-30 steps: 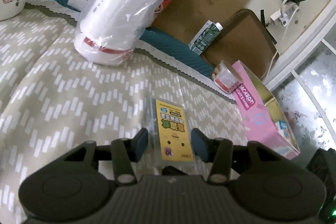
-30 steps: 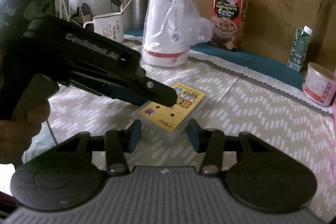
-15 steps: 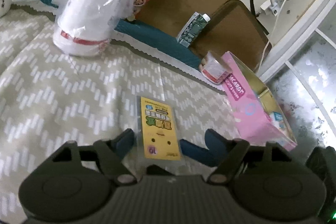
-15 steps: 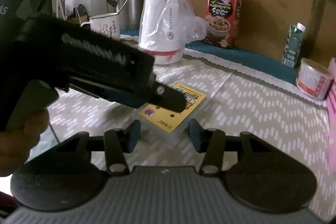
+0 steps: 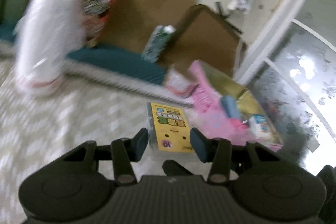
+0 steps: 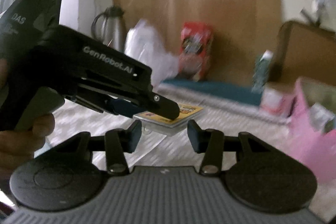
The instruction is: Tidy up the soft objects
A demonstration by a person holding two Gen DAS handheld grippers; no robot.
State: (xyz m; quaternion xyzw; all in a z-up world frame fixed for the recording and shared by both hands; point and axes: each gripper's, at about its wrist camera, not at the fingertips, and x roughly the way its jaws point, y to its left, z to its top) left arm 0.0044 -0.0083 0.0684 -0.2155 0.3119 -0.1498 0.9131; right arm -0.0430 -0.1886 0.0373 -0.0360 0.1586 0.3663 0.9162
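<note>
A flat yellow packet in clear wrap (image 5: 171, 126) sits between the fingers of my left gripper (image 5: 169, 143), which is shut on its sides and holds it above the patterned tablecloth (image 5: 63, 119). In the right wrist view the packet (image 6: 174, 117) is lifted off the cloth, gripped by the left gripper (image 6: 147, 107). My right gripper (image 6: 163, 133) is open and empty, just below and in front of the packet. A pink box (image 5: 212, 110) holding small soft items stands to the right.
A white bagged bundle (image 5: 46, 45), a red snack bag (image 5: 96, 5), a green carton (image 5: 159, 43) and a small tub (image 5: 178, 83) stand along the back. A metal jug (image 6: 111, 28) is at back left. The pink box also shows in the right wrist view (image 6: 310, 129).
My left gripper closed on the yellow packet, lifted it off the cloth and swung right toward the pink box. The right gripper followed to the right, still open.
</note>
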